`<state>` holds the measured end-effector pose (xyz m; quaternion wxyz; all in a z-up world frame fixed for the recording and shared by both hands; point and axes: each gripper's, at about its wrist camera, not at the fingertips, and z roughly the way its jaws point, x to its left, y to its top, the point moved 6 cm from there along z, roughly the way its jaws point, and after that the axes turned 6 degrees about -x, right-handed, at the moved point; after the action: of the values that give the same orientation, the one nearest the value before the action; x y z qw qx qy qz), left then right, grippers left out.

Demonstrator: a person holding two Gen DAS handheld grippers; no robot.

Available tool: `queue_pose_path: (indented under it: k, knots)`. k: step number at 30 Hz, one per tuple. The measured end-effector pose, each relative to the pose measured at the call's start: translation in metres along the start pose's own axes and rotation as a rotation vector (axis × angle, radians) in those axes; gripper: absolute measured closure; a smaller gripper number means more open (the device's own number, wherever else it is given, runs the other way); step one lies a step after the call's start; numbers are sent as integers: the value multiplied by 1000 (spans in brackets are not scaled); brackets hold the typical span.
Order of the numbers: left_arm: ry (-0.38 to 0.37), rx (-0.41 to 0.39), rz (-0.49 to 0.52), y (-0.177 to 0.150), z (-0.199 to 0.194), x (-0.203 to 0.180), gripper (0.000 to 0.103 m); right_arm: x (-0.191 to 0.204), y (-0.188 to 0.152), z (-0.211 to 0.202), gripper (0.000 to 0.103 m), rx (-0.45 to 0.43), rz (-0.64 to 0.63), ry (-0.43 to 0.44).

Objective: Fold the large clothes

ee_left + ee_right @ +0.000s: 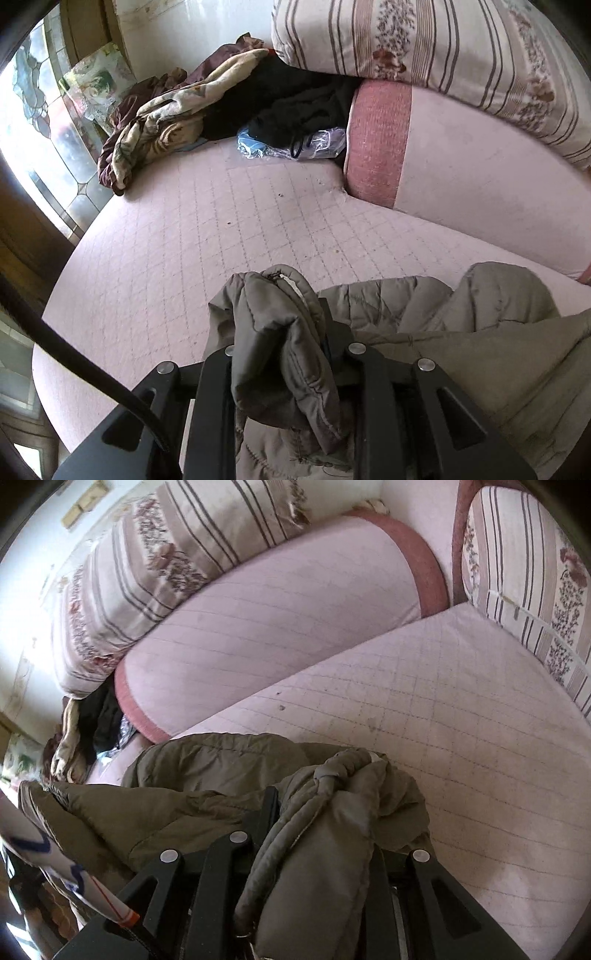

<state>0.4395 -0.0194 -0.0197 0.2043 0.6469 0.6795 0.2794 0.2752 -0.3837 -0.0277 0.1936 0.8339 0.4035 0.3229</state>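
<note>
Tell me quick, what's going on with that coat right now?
Left gripper shut on olive jacket. Right gripper shut on another bunch of it. Jacket draped over pink quilted mattress. Clothes pile far off, not in the way.

- You hold a matt, quilted olive cloth jacket.
- Your mattress is pale pink stitched cloth, slightly soiled.
- Both grippers look matt black plastic with shiny metal bolts.
- Glossy clear plastic bag near the far edge.

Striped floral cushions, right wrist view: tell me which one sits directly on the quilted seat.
The right-hand striped cushion, leaning in the corner, rests directly on the quilted seat. The long left cushion lies atop the pink bolster instead.
</note>
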Motion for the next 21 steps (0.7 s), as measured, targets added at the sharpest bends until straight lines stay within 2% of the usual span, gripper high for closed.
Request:
queue_pose_path:
  k: [9,13,16,19,21]
  knots:
    - [64,36,20,-8,56,-18,78,1,3,47,82,14,-53,-85]
    - [46,38,25,-11,55,-18,77,-4,2,52,79,15,-29,-86]
    - [-20,31,-34,-5,37,-8,70,-2,6,45,77,15,-23,-81]
    - [-119,19,-99,6,10,6,60,-1,12,26,62,-10,33,-24]
    - [-215,16,-147,14,-10,14,52,-2,18,12,48,-27,76,4]
